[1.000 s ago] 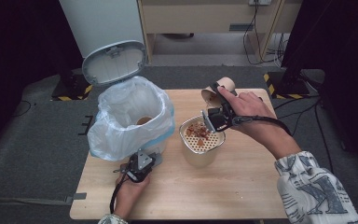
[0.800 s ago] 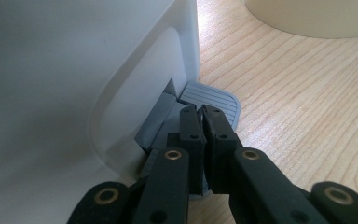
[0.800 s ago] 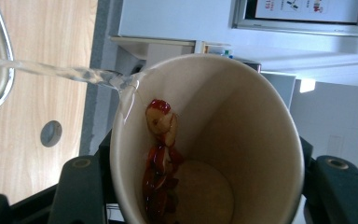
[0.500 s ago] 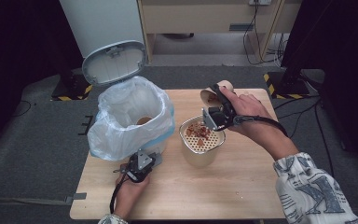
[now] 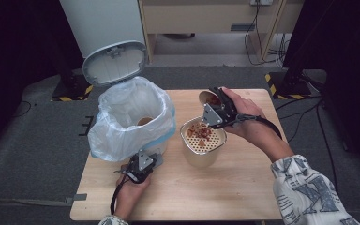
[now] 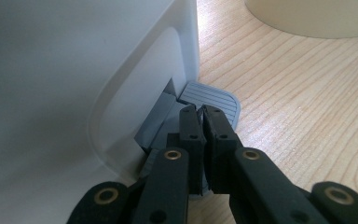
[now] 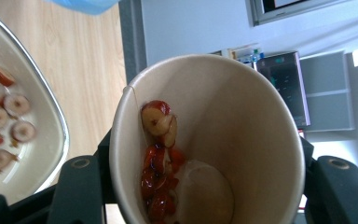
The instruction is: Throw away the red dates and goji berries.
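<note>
A wooden table (image 5: 178,197) stands on grey carpet, a cabinet behind it. At the left, the left tongs (image 6: 200,122), closed with nothing between them, press on the grey pedal (image 6: 212,100) of the white bin (image 5: 131,117); its lid (image 5: 115,63) stands open above them and the bag-lined mouth lies just beyond. To their right sits a strainer (image 5: 202,136) with fruit slices in a pot. The right tongs (image 5: 211,105) grip a paper cup (image 7: 205,140), tilted over the strainer's far edge, red slices (image 7: 161,158) stuck to its wall. The step looks like emptying the cup into the strainer. Next, probably, shake out the remainder, then drop the cup into the bin while the pedal stays down.
</note>
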`<action>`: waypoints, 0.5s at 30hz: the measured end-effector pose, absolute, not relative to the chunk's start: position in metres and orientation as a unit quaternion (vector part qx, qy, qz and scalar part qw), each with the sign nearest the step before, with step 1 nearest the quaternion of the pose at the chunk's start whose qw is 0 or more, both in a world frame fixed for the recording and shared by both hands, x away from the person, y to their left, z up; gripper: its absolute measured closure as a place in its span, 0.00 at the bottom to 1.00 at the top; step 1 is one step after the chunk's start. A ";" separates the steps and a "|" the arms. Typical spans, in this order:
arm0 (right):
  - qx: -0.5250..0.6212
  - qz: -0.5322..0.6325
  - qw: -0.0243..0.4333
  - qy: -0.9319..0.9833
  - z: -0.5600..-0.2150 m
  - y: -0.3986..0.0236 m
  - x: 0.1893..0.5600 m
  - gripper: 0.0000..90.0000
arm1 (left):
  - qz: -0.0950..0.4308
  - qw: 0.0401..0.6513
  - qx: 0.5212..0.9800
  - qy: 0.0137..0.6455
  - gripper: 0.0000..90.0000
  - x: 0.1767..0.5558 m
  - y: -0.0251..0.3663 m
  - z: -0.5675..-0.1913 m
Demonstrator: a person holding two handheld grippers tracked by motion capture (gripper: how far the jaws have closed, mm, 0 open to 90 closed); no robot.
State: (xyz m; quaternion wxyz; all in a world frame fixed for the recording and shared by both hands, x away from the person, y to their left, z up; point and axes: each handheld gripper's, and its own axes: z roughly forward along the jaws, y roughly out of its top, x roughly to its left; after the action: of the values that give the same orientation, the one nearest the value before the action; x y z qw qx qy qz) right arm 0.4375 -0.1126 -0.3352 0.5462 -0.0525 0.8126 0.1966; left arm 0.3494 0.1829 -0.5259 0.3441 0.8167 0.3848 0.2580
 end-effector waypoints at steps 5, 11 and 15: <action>-0.038 0.214 0.539 0.814 -0.333 -0.116 0.439 0.42 | 0.258 0.345 0.816 0.385 0.96 0.349 0.183 -0.526; -0.011 0.250 0.519 0.817 -0.328 -0.122 0.440 0.42 | 0.258 0.345 0.816 0.385 0.96 0.349 0.183 -0.526; -0.010 0.251 0.518 0.817 -0.327 -0.123 0.440 0.42 | 0.258 0.345 0.816 0.385 0.96 0.349 0.183 -0.526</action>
State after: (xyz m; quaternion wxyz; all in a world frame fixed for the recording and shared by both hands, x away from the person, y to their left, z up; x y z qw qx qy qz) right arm 0.4400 -0.1228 -0.3271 0.5183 -0.0099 0.8174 0.2511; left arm 0.3493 0.1827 -0.5260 0.3448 0.8162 0.3851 0.2580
